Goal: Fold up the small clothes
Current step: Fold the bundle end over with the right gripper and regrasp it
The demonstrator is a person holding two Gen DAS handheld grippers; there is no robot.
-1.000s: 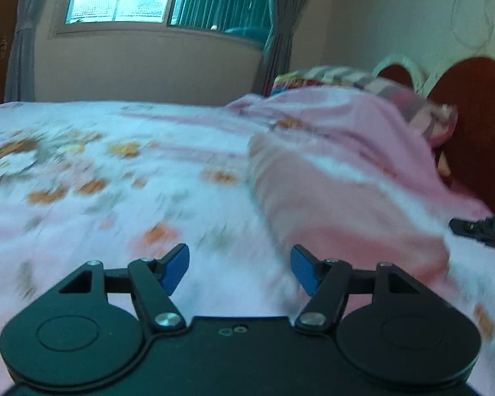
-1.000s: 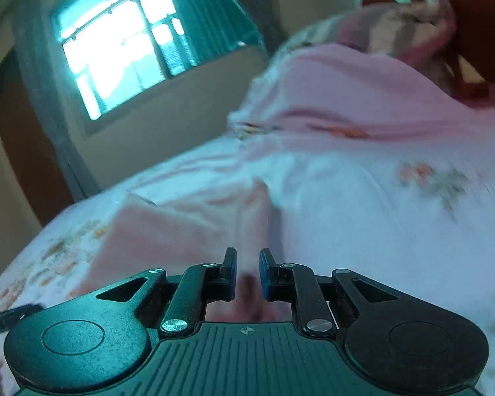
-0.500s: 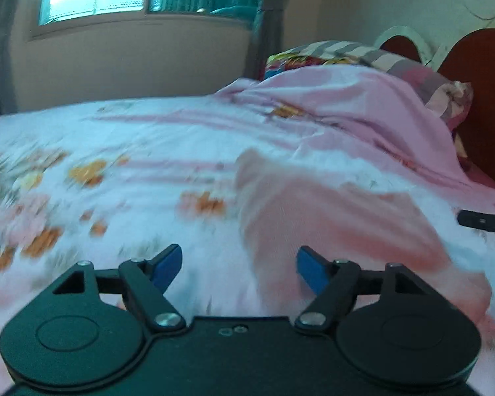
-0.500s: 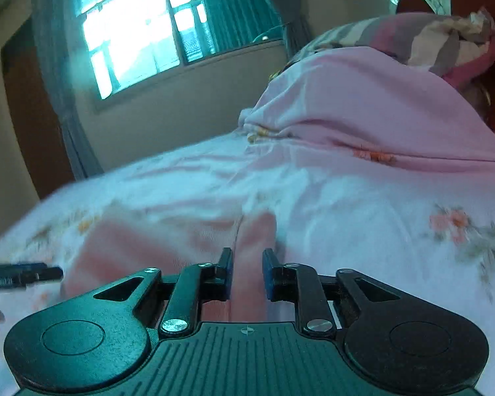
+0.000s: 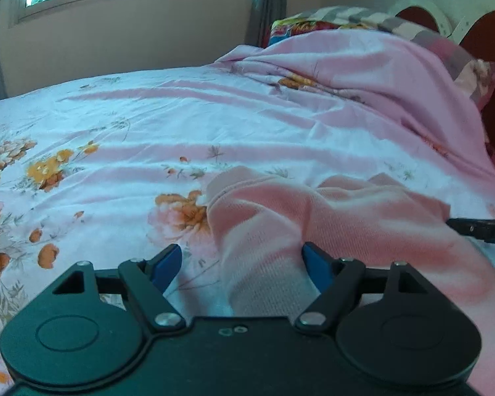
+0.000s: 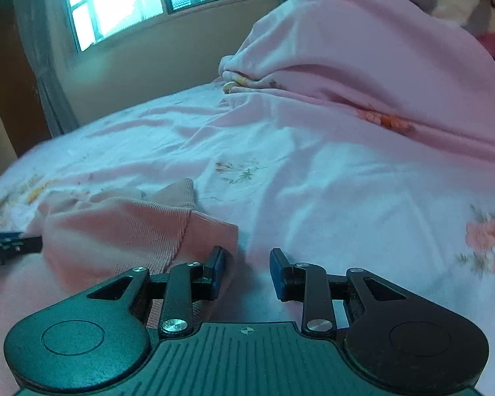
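Left tongs: left gripper (image 5: 242,262) hangs low over the bed. Its jaws are wide and have just been opening. A fold of the pink garment lies between the blue pads (image 5: 315,264), close by the right one, but they do not squeeze it.

Right tongs: right gripper (image 6: 246,272) has its jaws a small way apart, and they have just been opening too. Only bedsheet shows in the gap. The left pad sits just over the garment's corner; I cannot tell if it touches.

Pink garment: small pink garment (image 5: 343,217) of soft ribbed knit. It lies rumpled on the bed with bumps and folds. A cuff or hem band sticks out at its far edge. In the right view its near corner (image 6: 211,231) lies flat by the tongs.

Where it is: on the bedsheet (image 5: 122,125), between the two tongs, close in front of both.

Bed: white and pink sheet with orange flowers. A pink blanket (image 5: 373,76) is heaped at the far side, over a striped pillow (image 5: 409,29).

Room: bright window (image 6: 115,3) with grey curtains behind the bed.
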